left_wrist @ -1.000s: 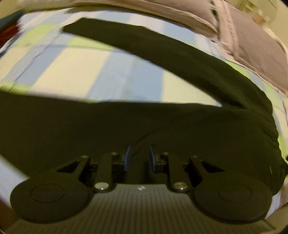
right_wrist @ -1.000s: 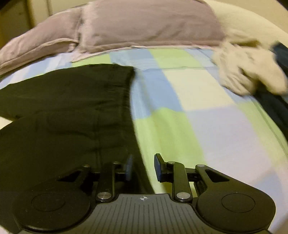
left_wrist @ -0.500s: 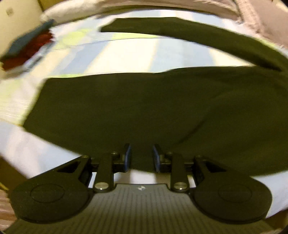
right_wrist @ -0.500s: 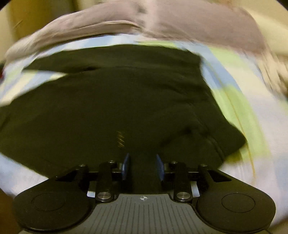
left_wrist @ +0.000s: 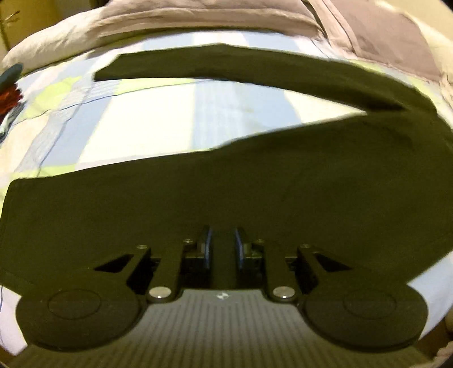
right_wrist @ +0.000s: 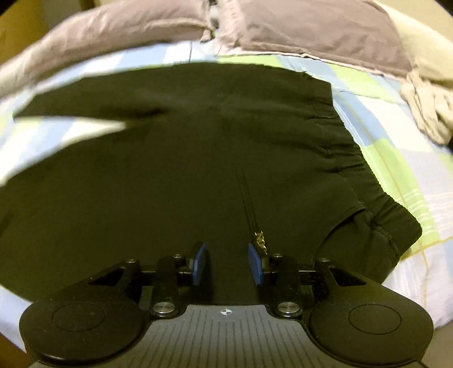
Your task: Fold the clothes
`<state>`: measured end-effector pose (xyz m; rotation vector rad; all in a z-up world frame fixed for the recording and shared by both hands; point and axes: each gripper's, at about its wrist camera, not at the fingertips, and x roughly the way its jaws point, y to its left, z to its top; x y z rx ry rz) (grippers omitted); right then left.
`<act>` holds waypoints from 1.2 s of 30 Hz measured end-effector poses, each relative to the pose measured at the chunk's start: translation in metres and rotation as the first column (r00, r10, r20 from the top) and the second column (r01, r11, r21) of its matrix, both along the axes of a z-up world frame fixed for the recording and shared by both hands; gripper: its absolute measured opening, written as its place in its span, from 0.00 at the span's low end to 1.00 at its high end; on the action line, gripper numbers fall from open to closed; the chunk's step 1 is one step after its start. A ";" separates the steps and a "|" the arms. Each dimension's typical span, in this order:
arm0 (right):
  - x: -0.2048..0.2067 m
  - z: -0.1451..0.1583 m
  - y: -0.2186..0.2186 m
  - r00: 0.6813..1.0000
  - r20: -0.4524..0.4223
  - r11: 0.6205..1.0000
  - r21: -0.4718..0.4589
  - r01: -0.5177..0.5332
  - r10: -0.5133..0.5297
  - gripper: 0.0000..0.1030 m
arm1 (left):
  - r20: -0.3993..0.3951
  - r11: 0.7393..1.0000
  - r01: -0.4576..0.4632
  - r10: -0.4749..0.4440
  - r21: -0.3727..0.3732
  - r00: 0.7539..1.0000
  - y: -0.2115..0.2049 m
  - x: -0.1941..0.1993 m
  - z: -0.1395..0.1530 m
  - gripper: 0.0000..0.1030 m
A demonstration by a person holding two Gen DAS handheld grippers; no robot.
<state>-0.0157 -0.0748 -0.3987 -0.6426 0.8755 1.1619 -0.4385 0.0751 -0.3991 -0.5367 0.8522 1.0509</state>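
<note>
We are working over dark trousers (left_wrist: 254,198) lying spread on the checked bedsheet (left_wrist: 158,121), one leg (left_wrist: 254,68) angling off toward the pillows (left_wrist: 198,19). We are holding the left gripper (left_wrist: 222,245) low over the near leg, fingers a little apart with dark cloth showing between them; we cannot tell whether they are pinching it. We are holding the right gripper (right_wrist: 226,261) near the gathered waistband (right_wrist: 348,158), fingers wider apart and gripping nothing. The fabric looks soft, light and floppy, likely to sag and slide, so we are judging the waistband's thick edge and the cuff hem the surest holds.
</note>
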 end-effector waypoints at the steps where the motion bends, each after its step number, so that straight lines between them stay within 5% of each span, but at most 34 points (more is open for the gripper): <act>1: 0.000 -0.001 -0.002 1.000 0.001 1.000 -0.005 -0.008 0.008 0.34 | -0.006 1.000 -0.023 0.023 0.014 1.000 0.006 -0.018 0.000 0.04; 4: 0.002 -0.001 -0.006 1.000 -0.021 1.000 -0.022 0.000 0.000 0.34 | -0.127 0.988 -0.133 0.142 0.077 0.982 0.031 -0.077 -0.001 0.03; 7: 0.001 0.001 -0.006 0.999 -0.035 0.998 -0.042 0.040 -0.042 0.34 | -0.136 0.961 -0.269 0.276 0.071 0.951 0.067 -0.139 -0.001 0.03; 11: -0.009 0.011 -0.004 0.988 -0.039 0.987 -0.051 0.151 -0.153 0.34 | -0.165 0.930 -0.363 0.369 0.064 0.915 0.090 -0.160 0.019 0.03; 14: -0.017 0.029 -0.008 0.982 -0.060 0.984 0.018 0.179 -0.178 0.34 | -0.066 0.921 -0.388 0.390 0.040 0.919 0.076 -0.150 0.041 0.21; 17: -0.021 0.026 -0.009 0.985 -0.015 0.985 0.004 0.173 -0.173 0.34 | -0.088 0.926 -0.377 0.374 -0.024 0.923 0.057 -0.128 0.027 0.28; 22: -0.014 0.008 -0.018 0.985 0.000 0.981 -0.093 0.173 -0.173 0.34 | -0.138 0.899 -0.433 0.421 -0.068 0.896 0.027 -0.110 0.024 0.28; 26: -0.009 0.029 -0.035 0.977 -0.087 0.977 -0.099 0.187 -0.196 0.34 | -0.178 0.895 -0.438 0.419 -0.086 0.891 -0.002 -0.093 0.058 0.28; 30: -0.007 0.064 -0.060 0.964 -0.156 0.975 -0.078 0.206 -0.216 0.34 | -0.132 0.897 -0.431 0.417 -0.097 0.899 -0.051 -0.061 0.115 0.29; 36: -0.017 0.130 -0.097 0.975 -0.181 0.990 -0.083 0.116 -0.130 0.35 | -0.101 0.923 -0.379 0.371 -0.072 0.923 -0.125 -0.001 0.192 0.39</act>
